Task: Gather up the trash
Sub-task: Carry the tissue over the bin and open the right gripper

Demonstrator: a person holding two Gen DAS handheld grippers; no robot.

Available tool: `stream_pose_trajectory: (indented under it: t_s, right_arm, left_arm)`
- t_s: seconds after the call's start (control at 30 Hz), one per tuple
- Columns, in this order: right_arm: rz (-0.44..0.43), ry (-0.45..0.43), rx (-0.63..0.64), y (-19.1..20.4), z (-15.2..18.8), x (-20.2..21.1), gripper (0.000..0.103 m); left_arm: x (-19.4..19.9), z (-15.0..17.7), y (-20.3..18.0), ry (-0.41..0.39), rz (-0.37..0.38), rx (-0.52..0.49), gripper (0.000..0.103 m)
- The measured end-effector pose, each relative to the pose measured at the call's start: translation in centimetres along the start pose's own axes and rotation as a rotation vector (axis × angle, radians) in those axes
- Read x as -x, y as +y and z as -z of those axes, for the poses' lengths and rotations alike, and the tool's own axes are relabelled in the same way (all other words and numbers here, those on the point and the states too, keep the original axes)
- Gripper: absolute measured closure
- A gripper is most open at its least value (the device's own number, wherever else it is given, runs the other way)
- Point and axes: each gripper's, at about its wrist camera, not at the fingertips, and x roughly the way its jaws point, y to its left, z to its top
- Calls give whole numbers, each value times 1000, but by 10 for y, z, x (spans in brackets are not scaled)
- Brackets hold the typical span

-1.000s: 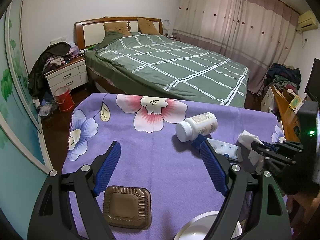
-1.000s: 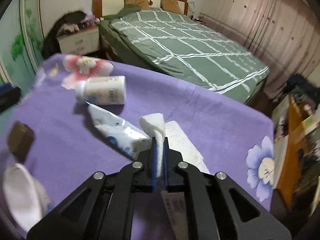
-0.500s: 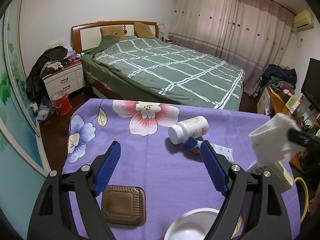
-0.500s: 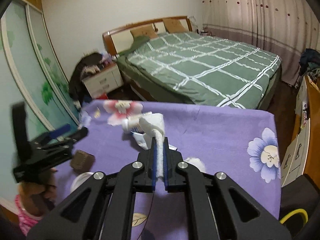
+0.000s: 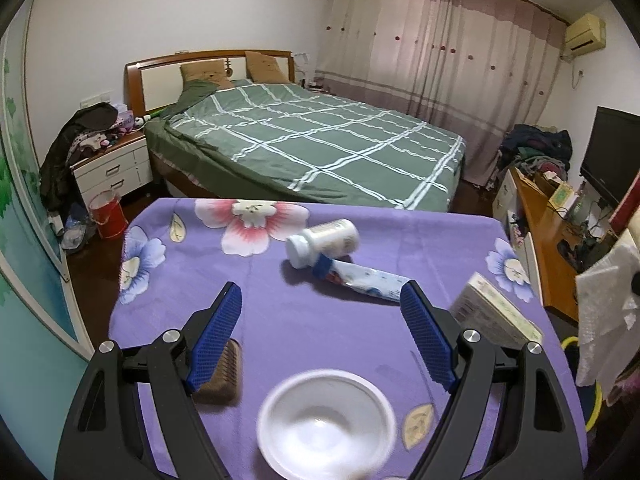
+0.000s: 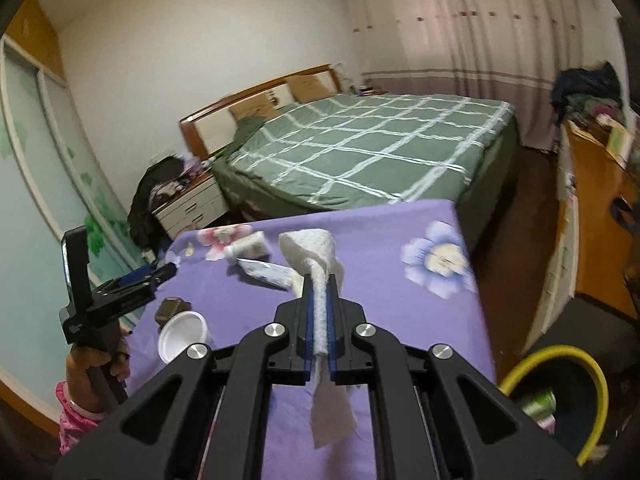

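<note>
White tissue sits pinched flat between the closed fingers of the right gripper, near the centre of the right wrist frame, one tail bunched above the tips and another dangling below them. At lower right of that frame stands a yellow-rimmed bin, beside the purple table.

To do this step well, I would carry the tissue over the bin's mouth before letting go, since light paper drifts; lower it inside the rim, then open the fingers fully so the tail does not cling to the blue pads.

In the left wrist frame the left gripper hovers with fingers spread wide and nothing between them. Left on the table are a bottle, a tube, a box, a bowl and a brown lid.
</note>
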Motion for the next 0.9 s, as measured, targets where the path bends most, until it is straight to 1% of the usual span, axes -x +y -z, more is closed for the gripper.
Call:
stream_pose_trajectory:
  t_s: [0.13, 0.17, 0.23, 0.3, 0.4, 0.57, 0.6, 0.63, 0.67, 0.7, 0.8, 0.9]
  right_arm:
    - [75, -13, -63, -40, 20, 28, 97]
    - [114, -17, -89, -57, 27, 38, 97]
    - [163, -16, -118, -78, 36, 47, 97]
    - [224, -7, -168, -109, 49, 57, 97]
    - [304, 8, -220, -144, 67, 63, 97]
    - [393, 68, -289, -192, 94, 58, 94]
    - [403, 75, -298, -196, 96, 55, 87]
    - [411, 84, -308, -202, 101, 55, 82]
    - [421, 87, -323, -208, 105, 54, 74]
    - [428, 87, -332, -212, 108, 53, 69]
    - [435, 85, -325, -213, 108, 51, 62]
    - [419, 78, -316, -207, 107, 48, 60]
  left_arm:
    - [10, 9, -20, 5, 22, -16, 22]
    - [13, 11, -26, 5, 26, -24, 22]
    - [18, 15, -35, 4, 31, -35, 22]
    - [23, 19, -44, 3, 37, -44, 22]
    - [30, 24, -52, 3, 39, -51, 22]
    - [33, 28, -59, 13, 27, -57, 22]
    - [33, 28, -59, 15, 25, -57, 22]
    - [34, 29, -60, 17, 23, -59, 22]
    - [34, 29, -61, 18, 21, -61, 22]
    - [34, 29, -62, 20, 18, -64, 22]
    - [34, 31, -63, 26, 9, -70, 22]
    - [36, 35, -59, 32, 0, -70, 22]
